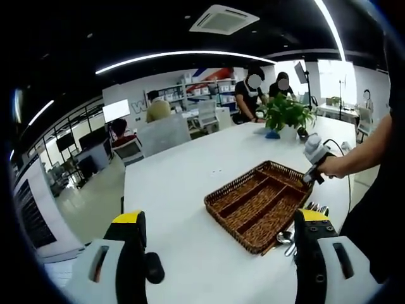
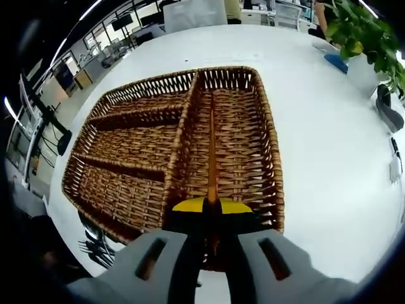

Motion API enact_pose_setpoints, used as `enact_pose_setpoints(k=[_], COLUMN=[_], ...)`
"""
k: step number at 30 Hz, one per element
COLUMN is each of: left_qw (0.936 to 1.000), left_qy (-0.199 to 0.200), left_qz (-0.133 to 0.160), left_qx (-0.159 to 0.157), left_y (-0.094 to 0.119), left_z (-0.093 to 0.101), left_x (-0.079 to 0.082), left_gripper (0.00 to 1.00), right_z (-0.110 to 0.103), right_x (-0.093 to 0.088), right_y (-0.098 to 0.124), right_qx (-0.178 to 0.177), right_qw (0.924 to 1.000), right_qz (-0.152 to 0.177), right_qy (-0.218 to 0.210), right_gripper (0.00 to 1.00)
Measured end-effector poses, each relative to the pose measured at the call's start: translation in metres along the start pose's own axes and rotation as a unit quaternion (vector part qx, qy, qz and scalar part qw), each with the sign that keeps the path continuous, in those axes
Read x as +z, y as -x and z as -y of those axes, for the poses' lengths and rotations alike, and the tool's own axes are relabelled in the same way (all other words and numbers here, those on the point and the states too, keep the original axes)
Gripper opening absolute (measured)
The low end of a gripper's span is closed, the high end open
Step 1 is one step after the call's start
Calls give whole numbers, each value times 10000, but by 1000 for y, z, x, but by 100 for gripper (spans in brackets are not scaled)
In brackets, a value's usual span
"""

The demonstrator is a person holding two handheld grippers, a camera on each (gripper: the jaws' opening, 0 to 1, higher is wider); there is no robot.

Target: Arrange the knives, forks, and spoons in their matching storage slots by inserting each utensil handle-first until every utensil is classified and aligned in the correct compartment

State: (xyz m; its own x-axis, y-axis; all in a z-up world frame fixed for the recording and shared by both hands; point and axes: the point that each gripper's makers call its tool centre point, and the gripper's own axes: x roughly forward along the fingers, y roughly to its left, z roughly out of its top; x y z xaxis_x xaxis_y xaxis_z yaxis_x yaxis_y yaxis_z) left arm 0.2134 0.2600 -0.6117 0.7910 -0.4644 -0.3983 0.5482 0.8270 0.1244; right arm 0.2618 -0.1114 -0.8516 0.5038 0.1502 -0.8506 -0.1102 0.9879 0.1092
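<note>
Lying flat on the white bench (image 1: 190, 190), the wicker cutlery tray (image 1: 256, 204) has its long axis running diagonally across the left gripper view, and its compartments hold nothing. In the right gripper view the tray (image 2: 126, 158) shows one long compartment on the right, running away from the camera, and three shorter compartments lying crosswise on the left. Loose cutlery (image 1: 304, 221) sits on the bench just beside the tray's near edge, spoon bowls and fork tines visible; in the right gripper view dark forks (image 2: 98, 250) lie just outside the tray's lower-left corner.

The left hand-held gripper (image 1: 218, 253) has its yellow-tipped jaws spread wide, grasping nothing. The right hand-held gripper (image 2: 212, 212) has its jaws pressed together over the tray's near rim, with nothing visibly clamped between them. From the left gripper view, the right hand-held gripper (image 1: 313, 158) hangs above the tray's far corner, held by a person's hand (image 1: 332, 166).

A potted plant (image 1: 288, 117) stands farther along the bench. No writing is legible.
</note>
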Motion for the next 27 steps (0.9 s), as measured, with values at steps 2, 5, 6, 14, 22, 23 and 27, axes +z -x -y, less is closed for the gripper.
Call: enact_pose_setpoints(k=[2, 5, 6, 14, 22, 23, 27], left_qw=[10000, 10000, 10000, 9999, 9999, 9999, 9999], left_qy=[0, 18, 21, 43, 49, 55, 68], left_qz=[-15, -10, -12, -69, -55, -55, -55], left_qx=[-2, -6, -8, -72, -78, -75, -72], left_y=[0, -1, -1, -3, -4, -3, -3], left_z=[0, 0, 0, 3, 5, 5, 6], left_x=[-2, -3, -3, -7, -6, -6, -7], left_gripper=[100, 100, 100, 100, 100, 100, 100], right_z=[-1, -2, -2, -4, -1, -1, -1], right_x=[-3, -7, -8, -9, -6, -6, -6], right_y=[-2, -4, -4, -6, -9, -9, -9], right_qx=[45, 105, 112, 59, 93, 93, 152], right_qw=[10000, 9998, 9998, 9980, 9975, 9975, 9972], right_qz=[-48, -172, -191, -316, -347, -343, -304], right_qy=[-20, -4, 18, 541, 609, 616, 664], right_gripper=[4, 4, 4, 4, 4, 4, 5])
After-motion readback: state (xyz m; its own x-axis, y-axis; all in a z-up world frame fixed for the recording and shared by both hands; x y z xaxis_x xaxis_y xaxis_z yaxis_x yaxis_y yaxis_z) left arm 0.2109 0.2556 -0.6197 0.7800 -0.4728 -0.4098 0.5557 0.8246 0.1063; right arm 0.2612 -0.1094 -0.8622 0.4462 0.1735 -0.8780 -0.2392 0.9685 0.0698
